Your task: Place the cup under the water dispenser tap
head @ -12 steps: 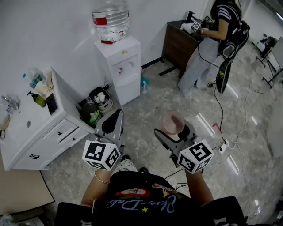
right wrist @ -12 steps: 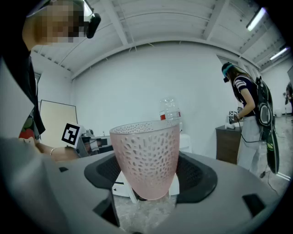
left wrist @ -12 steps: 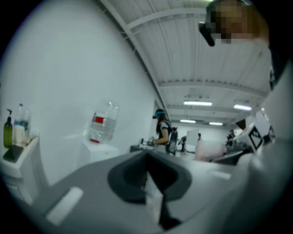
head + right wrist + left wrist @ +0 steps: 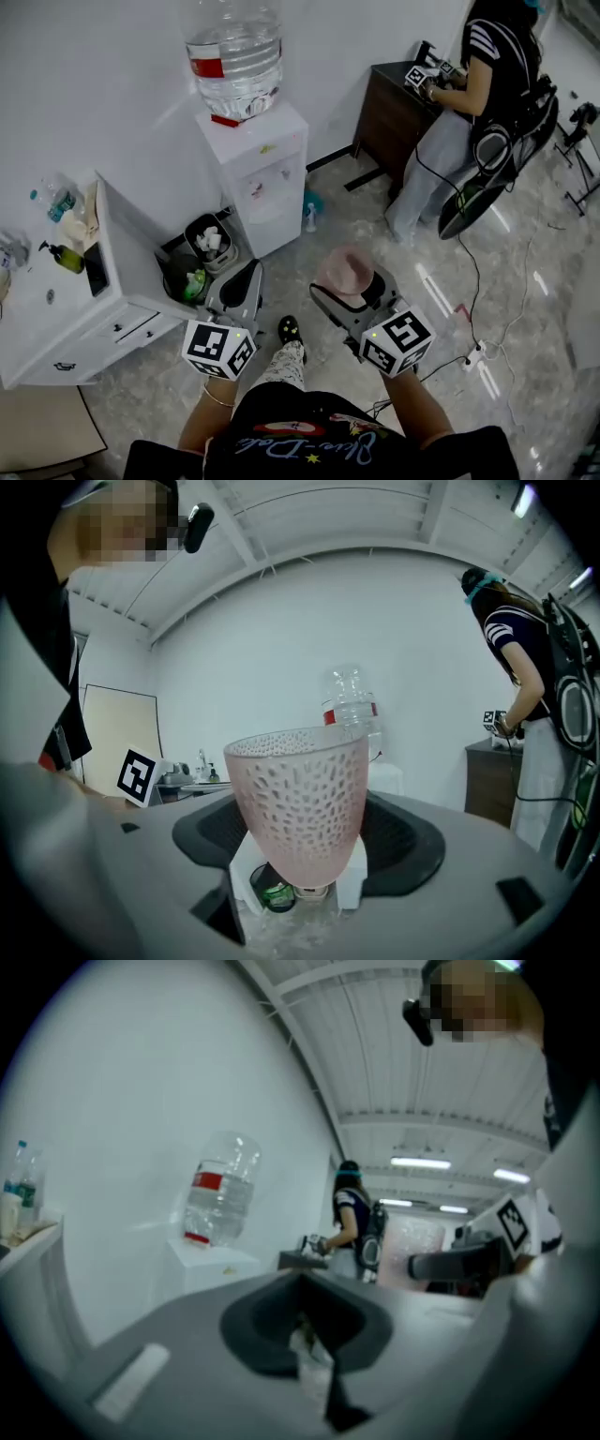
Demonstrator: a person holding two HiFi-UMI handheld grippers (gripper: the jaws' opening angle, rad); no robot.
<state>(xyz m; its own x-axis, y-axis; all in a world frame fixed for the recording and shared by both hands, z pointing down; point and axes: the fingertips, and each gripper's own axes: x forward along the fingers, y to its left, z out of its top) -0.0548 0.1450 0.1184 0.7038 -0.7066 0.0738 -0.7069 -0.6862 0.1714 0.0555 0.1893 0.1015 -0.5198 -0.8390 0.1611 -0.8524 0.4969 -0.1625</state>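
A pink, dimpled cup (image 4: 345, 270) stands upright between the jaws of my right gripper (image 4: 350, 282), which is shut on it. In the right gripper view the cup (image 4: 300, 799) fills the middle and the right gripper (image 4: 305, 850) holds it near its base. The white water dispenser (image 4: 258, 173) with its upturned bottle (image 4: 232, 52) stands by the wall, ahead and left of the cup, still well apart. My left gripper (image 4: 241, 279) is shut and holds nothing; in its own view the left gripper (image 4: 314, 1344) points at the dispenser (image 4: 211, 1265).
A white sink cabinet (image 4: 66, 309) stands at the left, with two waste bins (image 4: 202, 246) between it and the dispenser. A small spray bottle (image 4: 309, 217) sits by the dispenser's foot. A person (image 4: 469, 103) works at a dark desk (image 4: 394, 108). Cables and a power strip (image 4: 476, 353) lie on the floor.
The dispenser now looks nearer and larger as the wearer steps toward it. Both grippers shifted slightly left in the head view. The cup stays in the right gripper.
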